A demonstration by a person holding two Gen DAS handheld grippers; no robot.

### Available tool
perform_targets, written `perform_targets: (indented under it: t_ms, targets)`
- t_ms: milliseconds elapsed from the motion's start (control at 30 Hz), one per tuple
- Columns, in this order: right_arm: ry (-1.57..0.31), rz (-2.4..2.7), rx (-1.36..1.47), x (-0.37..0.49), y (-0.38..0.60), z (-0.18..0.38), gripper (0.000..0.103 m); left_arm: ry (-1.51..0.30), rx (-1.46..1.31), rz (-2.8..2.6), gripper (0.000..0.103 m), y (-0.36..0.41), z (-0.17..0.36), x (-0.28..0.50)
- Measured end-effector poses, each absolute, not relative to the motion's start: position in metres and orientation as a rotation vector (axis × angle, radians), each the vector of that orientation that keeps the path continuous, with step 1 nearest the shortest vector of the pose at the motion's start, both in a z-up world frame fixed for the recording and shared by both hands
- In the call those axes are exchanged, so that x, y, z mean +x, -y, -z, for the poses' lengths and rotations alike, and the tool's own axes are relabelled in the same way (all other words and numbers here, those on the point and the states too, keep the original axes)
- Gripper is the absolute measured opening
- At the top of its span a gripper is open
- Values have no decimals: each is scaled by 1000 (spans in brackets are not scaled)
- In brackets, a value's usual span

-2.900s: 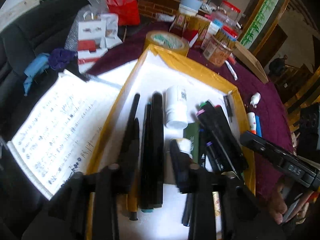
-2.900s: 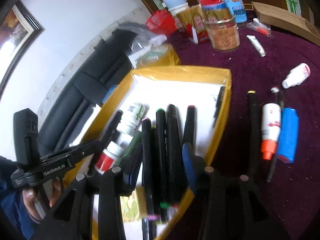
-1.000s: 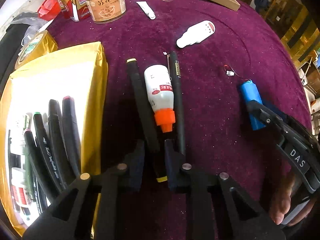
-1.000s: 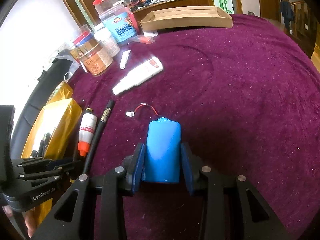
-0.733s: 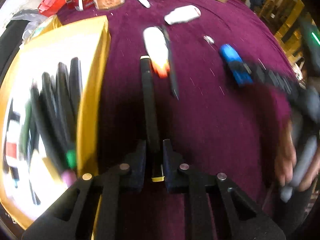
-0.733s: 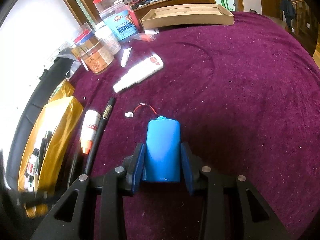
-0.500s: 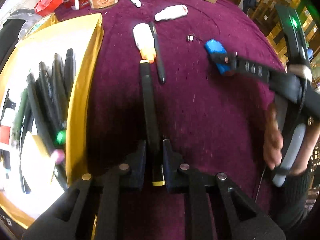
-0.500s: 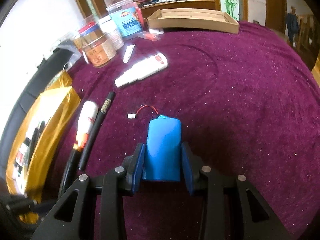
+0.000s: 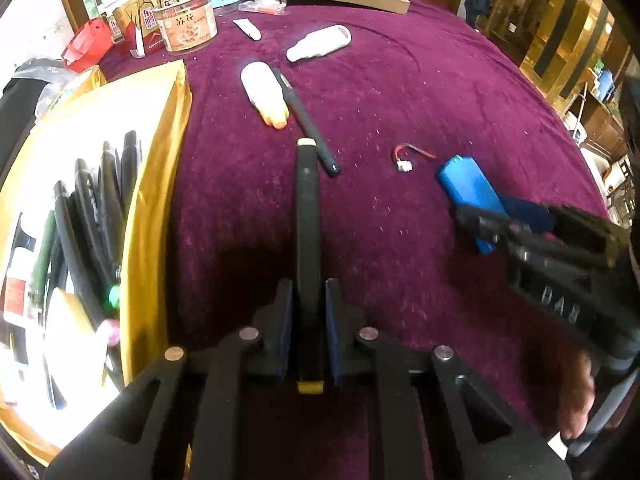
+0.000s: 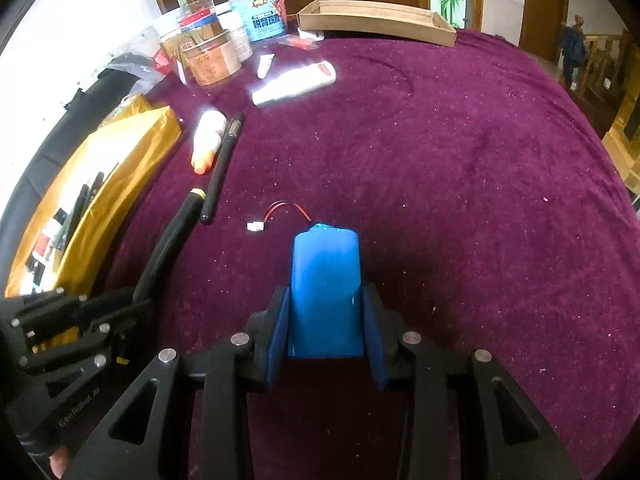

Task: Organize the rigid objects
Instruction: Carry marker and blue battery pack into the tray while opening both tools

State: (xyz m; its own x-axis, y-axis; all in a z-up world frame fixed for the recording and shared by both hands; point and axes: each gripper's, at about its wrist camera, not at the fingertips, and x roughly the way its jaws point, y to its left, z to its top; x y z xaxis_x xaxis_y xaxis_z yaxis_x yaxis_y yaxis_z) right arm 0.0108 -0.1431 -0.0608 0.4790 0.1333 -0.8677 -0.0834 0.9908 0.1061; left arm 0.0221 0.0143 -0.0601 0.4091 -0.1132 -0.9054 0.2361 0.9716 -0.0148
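Our left gripper point(image 9: 308, 332) clamps a black marker point(image 9: 307, 216) and our right gripper point(image 10: 326, 332) clamps the blue battery point(image 10: 326, 284) above the desk point(image 10: 460, 184).

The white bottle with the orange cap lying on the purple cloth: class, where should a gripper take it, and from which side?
Grip the white bottle across its wide body, coming from above. It lies flat, and the black pen rests along one side, so nudge clear of that first.

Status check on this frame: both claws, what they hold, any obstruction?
Left claw shut on black marker. Right claw shut on blue battery pack. Gold tray at left, nothing blocking.
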Motion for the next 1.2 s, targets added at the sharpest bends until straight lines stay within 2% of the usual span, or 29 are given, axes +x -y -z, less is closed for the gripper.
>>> perform_targets:
  t_ms: [167,367,633,767,1000,1200]
  targets:
    - [-1038,-86,55,8,138,61,32,-1074,158,224,12,-7,61,22]
    - [-1050,-197,353,-12,161,61,32,-1123,-61,370,12,-34,57,0]
    - [-1053,-369,583,-39,148,61,32,-1068,-250,479,12,-71,8,-33]
    - [-1027,-449,564,-46,122,43,32,-994,-289,428,12,-106,-27,-46]
    - [-977,-609,503,-42,69,6,32,-924,-358,274,12,-176,-59,-49]
    - [-970,-691,432,-17,24,-11,32,-924,-366,150,12,-221,-48,-29]
